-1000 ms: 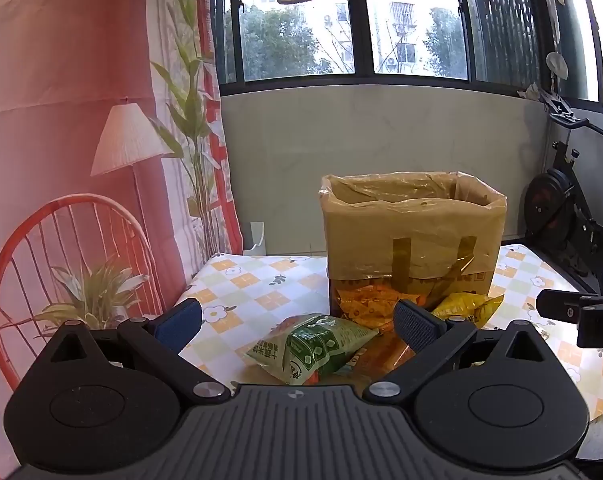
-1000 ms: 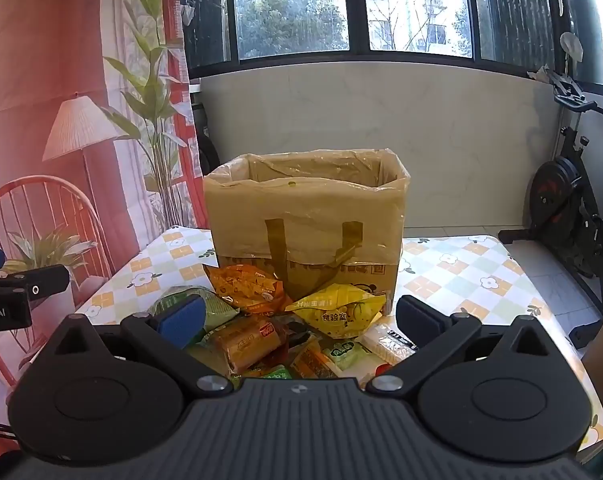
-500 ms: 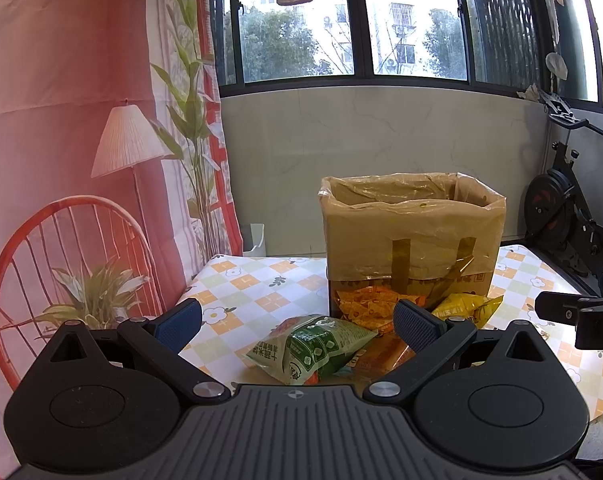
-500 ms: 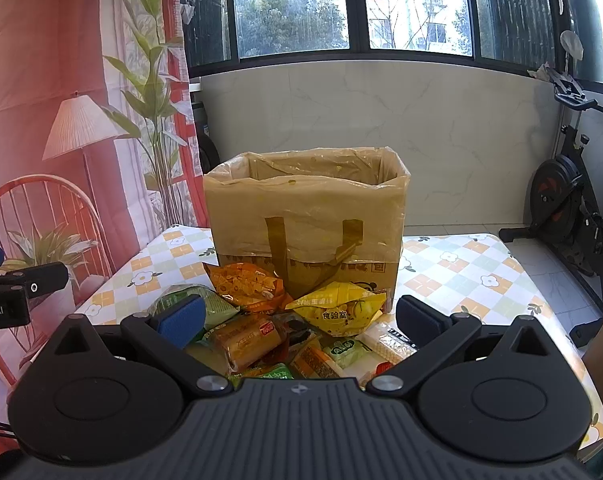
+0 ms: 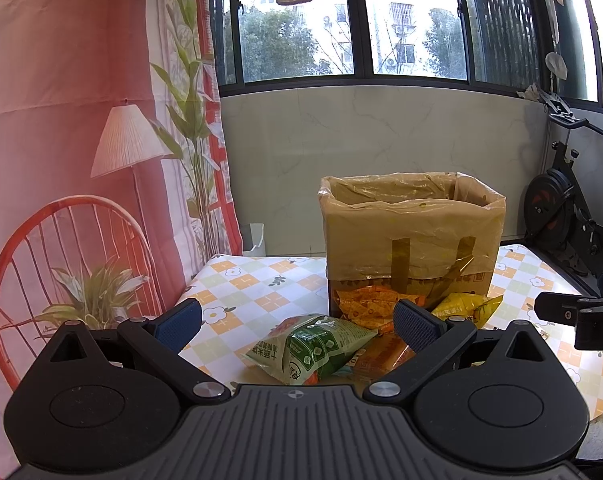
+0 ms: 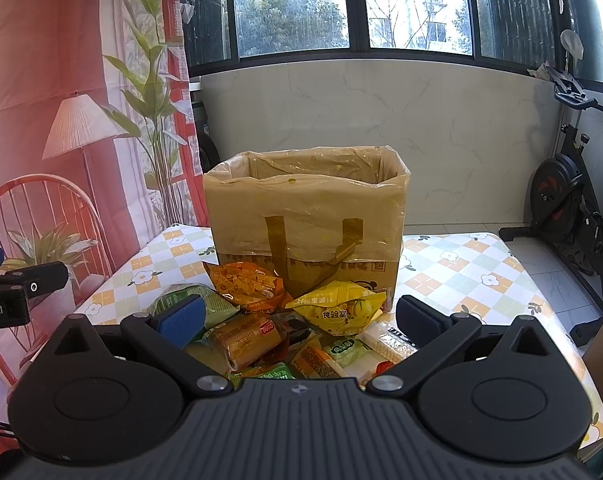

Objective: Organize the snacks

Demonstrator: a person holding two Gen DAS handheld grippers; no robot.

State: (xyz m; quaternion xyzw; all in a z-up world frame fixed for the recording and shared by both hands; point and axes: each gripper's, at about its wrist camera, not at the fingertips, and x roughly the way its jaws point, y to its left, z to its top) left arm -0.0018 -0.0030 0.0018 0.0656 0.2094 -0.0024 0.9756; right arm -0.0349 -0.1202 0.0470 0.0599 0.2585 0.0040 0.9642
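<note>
Both the left gripper (image 5: 297, 322) and right gripper (image 6: 299, 314) hover wide apart and empty above the heap of snack packets (image 6: 285, 328), which lies on the checked tablecloth (image 6: 461, 280) against the plastic-lined cardboard box (image 6: 305, 216).

The tall lined box (image 6: 305, 220) stood upright behind the snack pile (image 6: 285, 328), blocking forward passage; its top was open. Bare tablecloth (image 6: 461, 276) lay free right of the pile, and more (image 5: 253, 292) left of the box.
</note>
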